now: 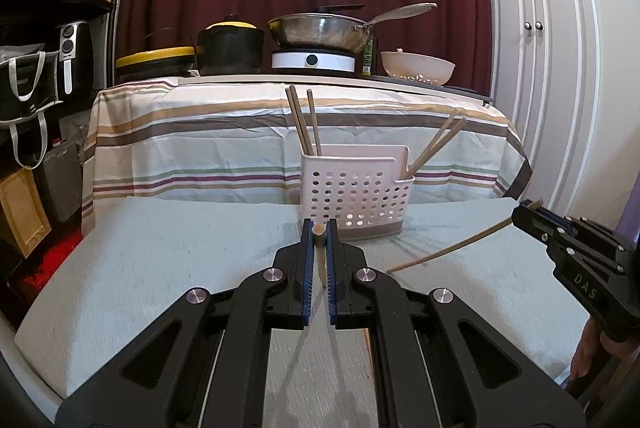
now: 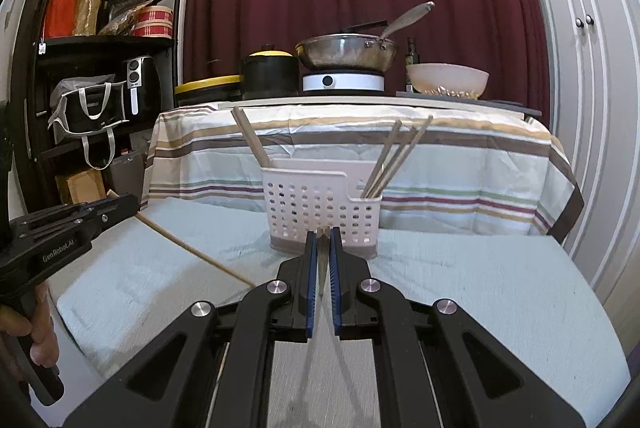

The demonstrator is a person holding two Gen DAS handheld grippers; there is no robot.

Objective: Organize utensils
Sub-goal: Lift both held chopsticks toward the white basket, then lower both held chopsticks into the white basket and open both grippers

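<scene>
A: ok so both hand-held grippers are loaded. Left hand-held gripper is clamped on one chopstick, you're looking almost straight down its end between the blue pads. Right hand-held gripper is clamped on a second chopstick, seen edge-on the same way.

B: so two in hand. How many already in the caddy?

A: white perforated caddy on the counter, just past both sets of fingertips. Left compartment: three sticks in the left view, though the right view only separates two, so one's probably overlapped. Right compartment: right view shows three sticks leaning right; left view only shows two clearly.

B: anything in the way?

A: from the left view, the right hand-held gripper's stick angles across the counter just right of the caddy's front. From the right view the left one's stick does the same on the left side. The two aren't touching.

B: behind?

A: striped cloth over a raised surface carrying one black pot, one steel pan on a white hotplate, one white colander. Black shelf to the left.
</scene>
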